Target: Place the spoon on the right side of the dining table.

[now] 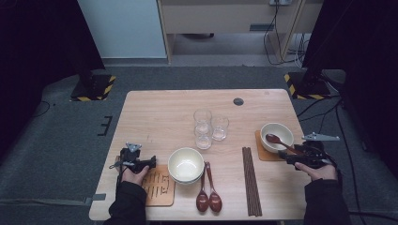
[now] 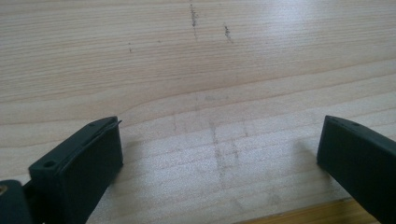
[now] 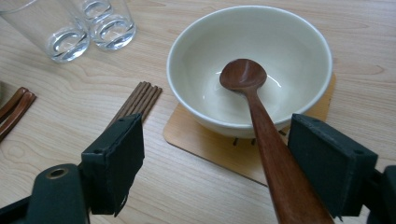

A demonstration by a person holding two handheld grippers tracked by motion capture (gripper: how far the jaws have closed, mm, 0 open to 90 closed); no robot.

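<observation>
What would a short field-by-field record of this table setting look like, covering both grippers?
right gripper: open, jaws either side of the wooden spoon handle
wooden spoon: bowl end rests inside the white bowl
white bowl: on a wooden coaster
left gripper: open, over bare table
chopsticks: lying between the two settings

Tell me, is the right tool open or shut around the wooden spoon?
Open. In the right gripper view the right tool has its jaws wide apart; the spoon lies between them, bowl end resting in the white bowl.

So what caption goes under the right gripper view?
Open right tool around a wooden spoon resting in a white bowl on a coaster.
</observation>
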